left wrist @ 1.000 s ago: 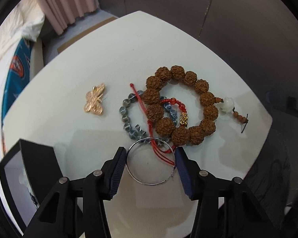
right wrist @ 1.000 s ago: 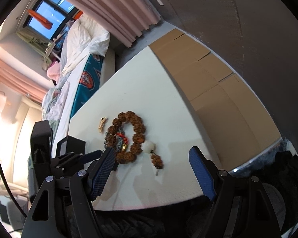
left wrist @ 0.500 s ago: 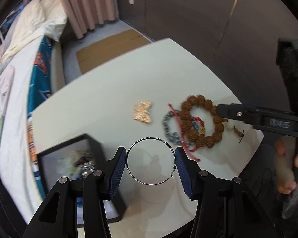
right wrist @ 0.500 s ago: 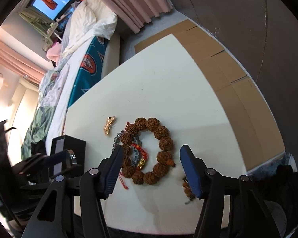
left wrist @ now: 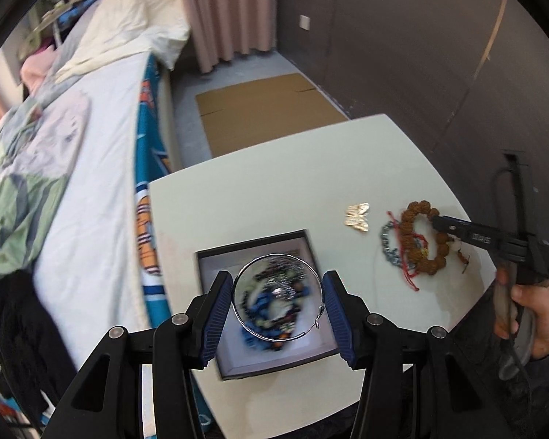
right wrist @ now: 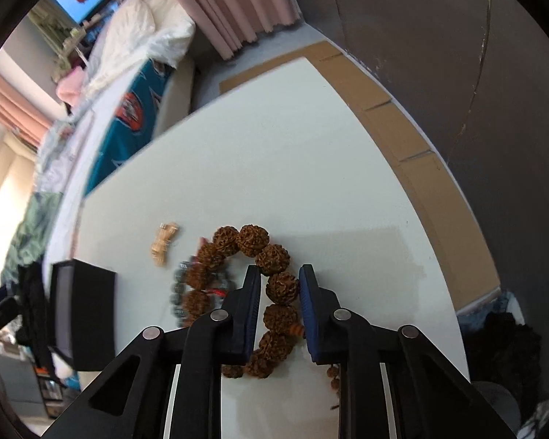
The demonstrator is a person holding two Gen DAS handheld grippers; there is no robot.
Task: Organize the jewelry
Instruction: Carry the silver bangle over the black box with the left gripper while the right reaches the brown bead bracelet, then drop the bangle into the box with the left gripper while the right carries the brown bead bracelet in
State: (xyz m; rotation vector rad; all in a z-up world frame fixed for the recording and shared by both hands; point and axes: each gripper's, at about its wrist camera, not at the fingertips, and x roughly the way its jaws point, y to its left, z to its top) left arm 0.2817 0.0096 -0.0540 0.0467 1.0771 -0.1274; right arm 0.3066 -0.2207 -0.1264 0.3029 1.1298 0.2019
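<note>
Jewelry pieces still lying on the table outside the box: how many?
4: gold butterfly, grey bead bracelet, red cord bracelet, brown seed bracelet, overlapping; others may hide beneath.

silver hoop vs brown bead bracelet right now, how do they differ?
The silver hoop is one thin bare wire ring; the brown bead bracelet is a loop of big knobbly beads. The hoop is lifted, pinched across its width by the left gripper above the black box; the bracelet lies on the white table, the right gripper straddling one bead, jaws narrowed. The hoop hangs alone; the bracelet overlaps other jewelry. Both are closed rings.
</note>
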